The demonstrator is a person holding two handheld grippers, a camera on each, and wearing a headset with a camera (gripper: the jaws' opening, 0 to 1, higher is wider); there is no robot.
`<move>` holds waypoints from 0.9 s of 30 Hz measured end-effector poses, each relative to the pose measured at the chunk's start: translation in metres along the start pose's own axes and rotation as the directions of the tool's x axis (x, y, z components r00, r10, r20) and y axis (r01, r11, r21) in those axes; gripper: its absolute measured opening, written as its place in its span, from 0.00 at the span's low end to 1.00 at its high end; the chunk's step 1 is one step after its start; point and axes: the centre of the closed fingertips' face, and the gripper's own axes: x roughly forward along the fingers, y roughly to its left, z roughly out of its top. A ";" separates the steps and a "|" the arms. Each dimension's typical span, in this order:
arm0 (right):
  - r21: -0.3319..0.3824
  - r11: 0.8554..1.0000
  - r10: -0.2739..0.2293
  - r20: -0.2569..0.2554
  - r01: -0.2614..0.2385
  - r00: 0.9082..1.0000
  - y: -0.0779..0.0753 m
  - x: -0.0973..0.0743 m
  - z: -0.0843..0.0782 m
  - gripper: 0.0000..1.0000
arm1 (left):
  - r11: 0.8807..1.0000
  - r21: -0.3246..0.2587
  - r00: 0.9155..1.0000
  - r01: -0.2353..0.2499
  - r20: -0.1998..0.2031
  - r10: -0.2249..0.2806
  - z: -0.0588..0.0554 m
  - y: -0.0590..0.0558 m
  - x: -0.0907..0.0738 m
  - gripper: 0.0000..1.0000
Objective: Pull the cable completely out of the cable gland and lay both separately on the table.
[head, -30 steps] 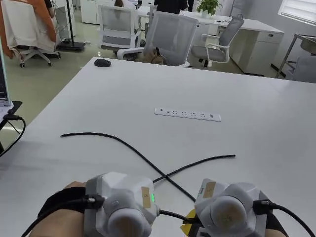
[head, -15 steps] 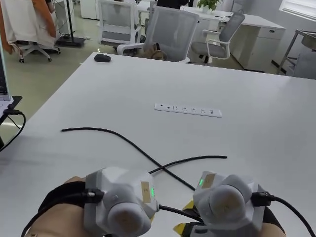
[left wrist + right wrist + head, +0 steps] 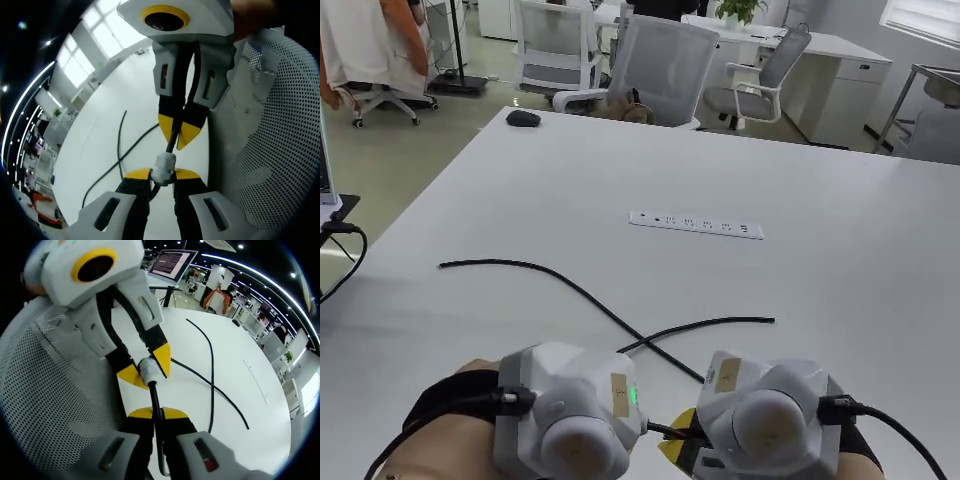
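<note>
Left gripper view tells you most of it. The left hand-held gripper [image 3: 162, 175] is clamped on the white plastic cable gland [image 3: 164, 165]. The right hand-held gripper [image 3: 178, 134] comes in from the top, jaws pinched onto the black cable [image 3: 171, 146] just beside the gland. Right gripper view backs that up from the other side, with the cable running up between its own yellow tips into the gland. Both look to be held just above the near edge of the bench [image 3: 820, 190], and as far as I can see the cable isn't out yet.

Handling-wise, my guess:
- **Gland:** it's light, hard and smooth, so it could twist or pop out of the jaws if it's gripped on a rounded end. Across the nut seems safer.
- **Cable:** it's thin, floppy and rubbery. Friction should be decent, but it'll bend rather than push, so it's pull only, in line with the gland's bore, with the grip close to the gland as it is here.
- **Seal:** if it bites hard, the jacket might slip through the pads.

Head view has two black runs [image 3: 575, 290] crossing on the bench, and I can't tell if that's one cable looped or two. A loose tail could snag there.
</note>
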 end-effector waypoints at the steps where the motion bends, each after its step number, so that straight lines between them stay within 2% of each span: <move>1: 0.011 1.000 -0.002 -0.014 0.002 1.000 -0.001 0.001 -0.004 0.03 | 1.000 -0.001 1.000 0.003 -0.001 -0.003 0.000 -0.001 0.000 0.18; 5: 0.009 1.000 -0.028 -0.072 0.029 0.997 -0.007 0.000 -0.017 0.03 | 1.000 -0.004 1.000 0.003 -0.004 -0.003 -0.001 -0.001 -0.001 0.18; 10: 0.038 0.997 -0.053 -0.180 0.061 0.982 -0.016 -0.001 -0.041 0.03 | 1.000 -0.005 1.000 0.006 -0.005 -0.006 0.000 -0.002 -0.001 0.18; 14: 0.065 0.996 -0.045 -0.195 0.059 0.980 -0.016 -0.002 -0.046 0.04 | 1.000 -0.006 1.000 0.006 -0.004 -0.006 0.000 -0.002 -0.001 0.18; 16: 0.035 0.998 -0.042 -0.227 0.051 0.973 -0.014 -0.002 -0.051 0.05 | 1.000 -0.001 1.000 0.004 -0.013 -0.004 -0.001 -0.002 -0.002 0.18; 18: 0.002 0.999 -0.040 -0.181 0.040 0.983 -0.012 -0.001 -0.041 0.12 | 1.000 -0.005 1.000 0.007 -0.014 -0.007 -0.002 -0.002 -0.002 0.18; 19: 0.032 0.999 -0.014 -0.122 0.018 0.992 -0.006 0.001 -0.030 0.16 | 1.000 -0.004 1.000 0.007 -0.017 -0.008 -0.003 -0.002 -0.002 0.18; 20: 0.037 0.999 -0.010 -0.108 0.014 0.994 -0.005 0.002 -0.027 0.18 | 1.000 -0.003 1.000 0.007 -0.018 -0.007 -0.004 -0.002 -0.002 0.18; 21: 0.038 0.999 0.007 -0.072 -0.004 0.997 -0.001 0.001 -0.018 0.19 | 1.000 -0.002 1.000 0.008 -0.022 -0.008 -0.004 -0.002 -0.001 0.18; 23: 0.025 1.000 0.012 -0.030 -0.012 0.999 0.000 0.000 -0.008 0.17 | 1.000 -0.002 1.000 0.009 -0.022 -0.009 -0.004 -0.002 -0.001 0.18; 24: 0.017 1.000 0.014 0.010 -0.014 1.000 0.000 -0.001 0.000 0.17 | 1.000 -0.001 1.000 0.008 -0.021 -0.008 -0.004 -0.002 -0.001 0.18; 26: 0.045 0.999 0.026 0.074 -0.029 0.997 0.002 -0.004 0.011 0.16 | 1.000 0.000 1.000 0.008 -0.022 -0.008 -0.004 -0.002 -0.001 0.18; 27: 0.052 0.998 0.030 0.086 -0.035 0.996 0.003 -0.005 0.014 0.15 | 1.000 0.000 1.000 0.008 -0.022 -0.008 -0.004 -0.002 -0.001 0.18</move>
